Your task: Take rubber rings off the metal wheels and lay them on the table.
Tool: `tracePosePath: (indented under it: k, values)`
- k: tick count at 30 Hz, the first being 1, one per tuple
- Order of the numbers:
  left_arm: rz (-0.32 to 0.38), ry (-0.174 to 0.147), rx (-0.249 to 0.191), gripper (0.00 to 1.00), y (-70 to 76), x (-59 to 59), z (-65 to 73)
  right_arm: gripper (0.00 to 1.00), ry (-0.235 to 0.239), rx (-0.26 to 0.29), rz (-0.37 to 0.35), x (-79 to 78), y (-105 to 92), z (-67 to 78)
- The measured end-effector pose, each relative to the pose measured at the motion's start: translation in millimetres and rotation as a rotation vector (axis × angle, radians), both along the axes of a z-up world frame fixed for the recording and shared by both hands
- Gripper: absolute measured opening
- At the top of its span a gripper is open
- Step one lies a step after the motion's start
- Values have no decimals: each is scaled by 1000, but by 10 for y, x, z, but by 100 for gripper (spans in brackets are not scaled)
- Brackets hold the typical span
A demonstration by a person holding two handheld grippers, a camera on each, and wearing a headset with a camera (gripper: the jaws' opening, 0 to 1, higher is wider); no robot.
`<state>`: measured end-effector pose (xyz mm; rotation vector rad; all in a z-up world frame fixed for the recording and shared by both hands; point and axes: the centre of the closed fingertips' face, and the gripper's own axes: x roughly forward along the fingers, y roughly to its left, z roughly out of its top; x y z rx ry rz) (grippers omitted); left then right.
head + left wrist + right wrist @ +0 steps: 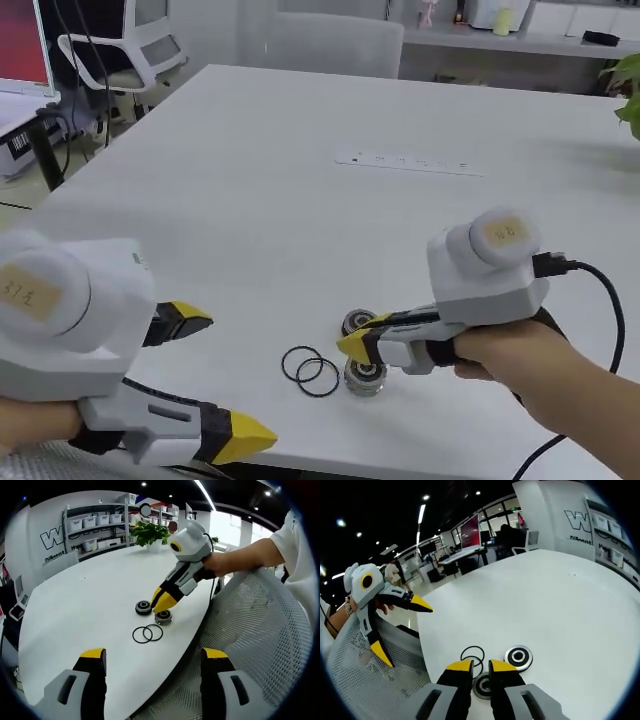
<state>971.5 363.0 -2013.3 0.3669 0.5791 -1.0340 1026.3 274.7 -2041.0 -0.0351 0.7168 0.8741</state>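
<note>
Two metal wheels lie near the table's front edge, one point(357, 322) behind the other point(365, 377). Two black rubber rings point(309, 370) lie overlapping on the table just left of them. My right gripper point(356, 344) hovers just above the nearer wheel point(482, 685), its jaws shut to a narrow slit with nothing visible between them. The farther wheel point(518, 656) and the rings point(472, 656) lie beyond its tips. My left gripper point(225, 378) hangs wide open at the front left, well short of the rings point(148, 633) and wheels point(143, 607), holding nothing.
A white table point(300, 180) carries a flat white power strip point(408, 161) at mid-depth. Office chairs point(130, 45) stand at the far side. A mesh chair back point(250, 630) sits at the table's front edge beside me, and a cable point(600, 300) trails from the right gripper.
</note>
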Motion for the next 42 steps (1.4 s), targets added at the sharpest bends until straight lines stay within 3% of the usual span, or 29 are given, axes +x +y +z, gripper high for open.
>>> tracePosePath:
  k: [7,23,25,26,28,29,31,32,35,39,42]
  values:
    - [6,9,-23,74,-15,-7,21,9,-10,40,-59,98,-92,101]
    - [9,6,-14,74,-10,-11,18,14,31,95,-156,225,-279,145]
    - [-39,-68,-8,71,-51,37,104,17,41,99,-172,232,-315,135]
    - [-62,-85,-2,71,-75,36,128,17,41,96,-179,240,-340,135]
    - [-93,-73,28,73,-91,1,111,16,39,99,-183,248,-359,142]
    - [-110,-85,52,74,-94,5,111,17,39,103,-188,253,-368,143]
    - [-133,-141,90,73,-114,50,172,17,46,108,-199,260,-383,135]
    - [-157,-157,87,72,-159,38,233,17,48,105,-201,262,-391,127]
    - [-163,-154,45,71,-243,51,391,17,44,112,-206,270,-396,135]
    - [-183,-199,31,71,-303,147,608,18,27,125,-213,291,-410,177]
    - [-212,-207,26,69,-344,165,732,18,20,130,-219,308,-432,183]
